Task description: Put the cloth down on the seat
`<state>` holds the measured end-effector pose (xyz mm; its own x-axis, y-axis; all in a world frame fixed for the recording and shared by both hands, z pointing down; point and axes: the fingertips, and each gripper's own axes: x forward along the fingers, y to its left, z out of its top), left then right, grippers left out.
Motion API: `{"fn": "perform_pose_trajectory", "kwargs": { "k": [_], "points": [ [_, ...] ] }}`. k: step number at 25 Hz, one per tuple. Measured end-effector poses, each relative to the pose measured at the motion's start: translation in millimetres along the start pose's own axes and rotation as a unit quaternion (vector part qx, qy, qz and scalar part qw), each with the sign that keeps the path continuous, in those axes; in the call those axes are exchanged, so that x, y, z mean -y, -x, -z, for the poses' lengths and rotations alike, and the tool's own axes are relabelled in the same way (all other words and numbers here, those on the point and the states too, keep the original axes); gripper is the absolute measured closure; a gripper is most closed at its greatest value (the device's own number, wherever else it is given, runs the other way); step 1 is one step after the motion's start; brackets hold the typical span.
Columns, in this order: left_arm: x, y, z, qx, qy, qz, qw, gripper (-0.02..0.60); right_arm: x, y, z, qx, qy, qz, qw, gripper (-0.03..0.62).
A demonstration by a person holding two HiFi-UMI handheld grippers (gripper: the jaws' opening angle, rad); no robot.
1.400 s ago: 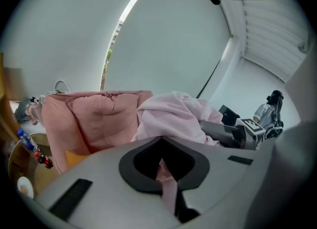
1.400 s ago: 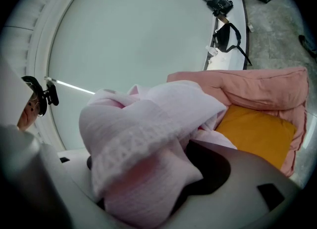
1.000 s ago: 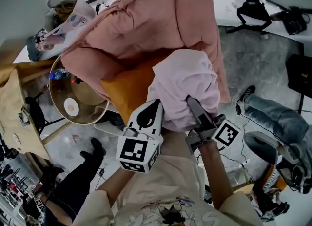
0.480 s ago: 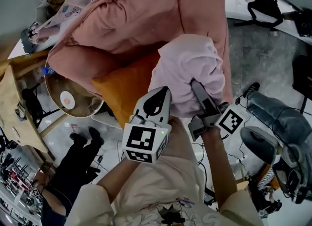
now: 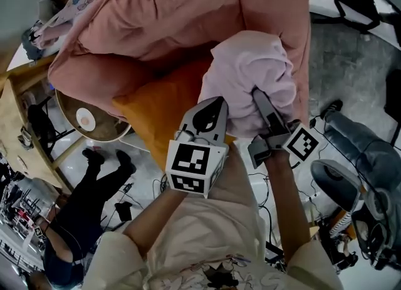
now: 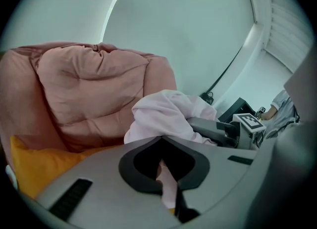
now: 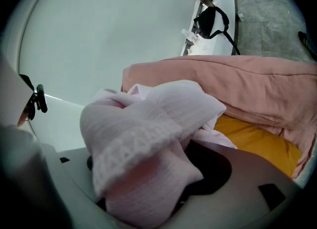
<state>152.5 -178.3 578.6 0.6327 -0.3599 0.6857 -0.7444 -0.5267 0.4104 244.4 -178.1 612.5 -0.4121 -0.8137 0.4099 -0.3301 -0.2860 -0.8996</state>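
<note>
Grey speckled floor (image 5: 351,63) lies round a pink padded armchair (image 5: 169,25) against a pale wall, with an orange cushion (image 5: 166,113) on its seat. I hold the pale pink cloth (image 5: 250,72) bunched over that cushion's right end; the wad's longer side runs from my jaws toward the chair back. My left gripper (image 5: 216,102) pinches a thin fold and my right gripper (image 5: 257,93) is clamped on a thick wad. A round wooden table (image 5: 94,123) stands left, a black bag (image 5: 357,0) and someone's jeans leg (image 5: 363,151) right.

Left gripper (image 5: 215,104) and right gripper (image 5: 258,96) both clamp the cloth (image 5: 250,63).
</note>
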Motion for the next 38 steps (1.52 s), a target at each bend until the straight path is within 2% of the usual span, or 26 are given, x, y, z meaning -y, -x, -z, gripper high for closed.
{"fn": "perform_pose_trajectory", "kwargs": {
  "k": [4,8,12,30,38],
  "points": [
    [-9,-15,12,-0.009,0.007,-0.002,0.9999,0.578,18,-12,0,-0.002,0.000,0.010,1.000,0.233],
    [-22,-36,22,-0.014,0.031,-0.003,0.9994,0.578,39,-25,-2,-0.005,-0.001,0.020,1.000,0.233],
    [-28,-54,27,-0.022,0.016,-0.002,0.9996,0.578,59,-34,-6,-0.005,-0.003,0.028,1.000,0.233],
    [-43,-91,61,-0.050,0.016,-0.012,0.9986,0.578,113,-57,-13,0.006,-0.014,0.097,0.995,0.221],
    [-47,-109,72,-0.060,0.023,-0.021,0.9977,0.578,130,-63,-16,0.014,-0.019,0.103,0.994,0.217]
  ]
}}
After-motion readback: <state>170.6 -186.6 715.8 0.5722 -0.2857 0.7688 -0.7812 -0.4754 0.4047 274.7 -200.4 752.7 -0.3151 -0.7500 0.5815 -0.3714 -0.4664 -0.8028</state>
